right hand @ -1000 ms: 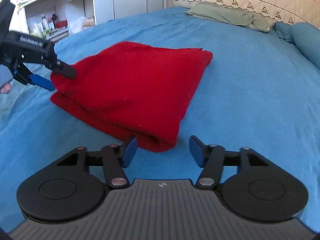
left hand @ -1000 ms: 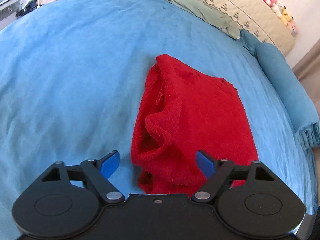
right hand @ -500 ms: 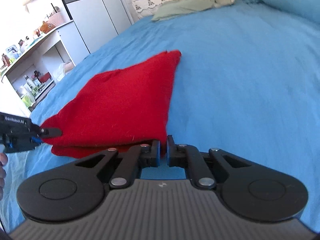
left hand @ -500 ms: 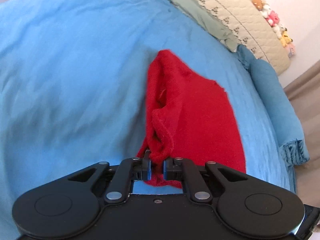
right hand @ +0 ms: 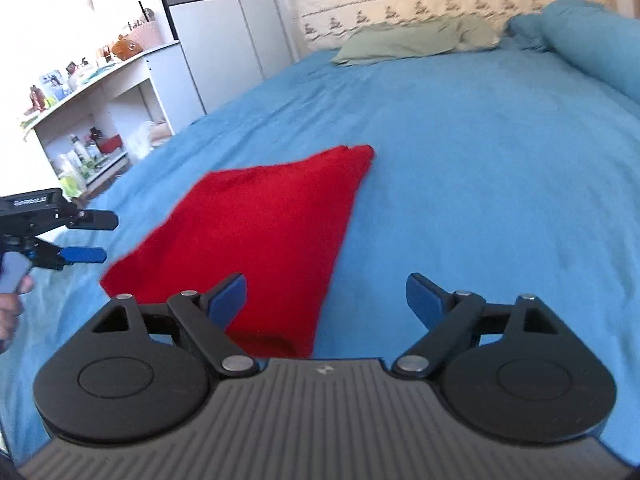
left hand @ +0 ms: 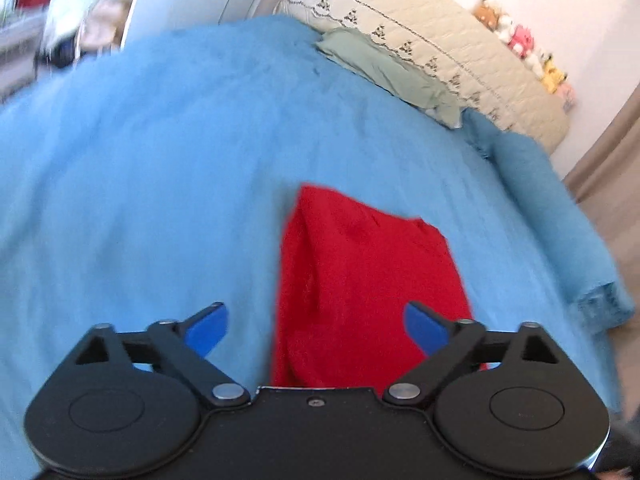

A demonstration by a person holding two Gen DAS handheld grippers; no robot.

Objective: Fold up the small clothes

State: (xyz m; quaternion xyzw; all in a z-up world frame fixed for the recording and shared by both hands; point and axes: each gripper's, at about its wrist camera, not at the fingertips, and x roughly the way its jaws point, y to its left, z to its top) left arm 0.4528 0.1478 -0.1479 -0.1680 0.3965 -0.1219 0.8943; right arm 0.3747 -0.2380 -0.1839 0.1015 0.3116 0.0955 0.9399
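Note:
A folded red garment [left hand: 360,280] lies on the blue bed cover [left hand: 160,180]; it also shows in the right wrist view [right hand: 264,240]. My left gripper [left hand: 316,328] is open and empty, just above the garment's near edge. It also shows at the left of the right wrist view [right hand: 94,236], open, beside the garment's left corner. My right gripper [right hand: 326,300] is open and empty over the garment's near right corner.
A green pillow [left hand: 384,68] and a cream quilted headboard [left hand: 440,48] are at the far end of the bed. A rolled blue blanket [left hand: 552,216] lies along the right side. White shelves with bottles [right hand: 92,120] stand left of the bed.
Both grippers were shut on the garment's near edge half a second ago. Now both have opened, let go and drawn back; the garment lies flat.

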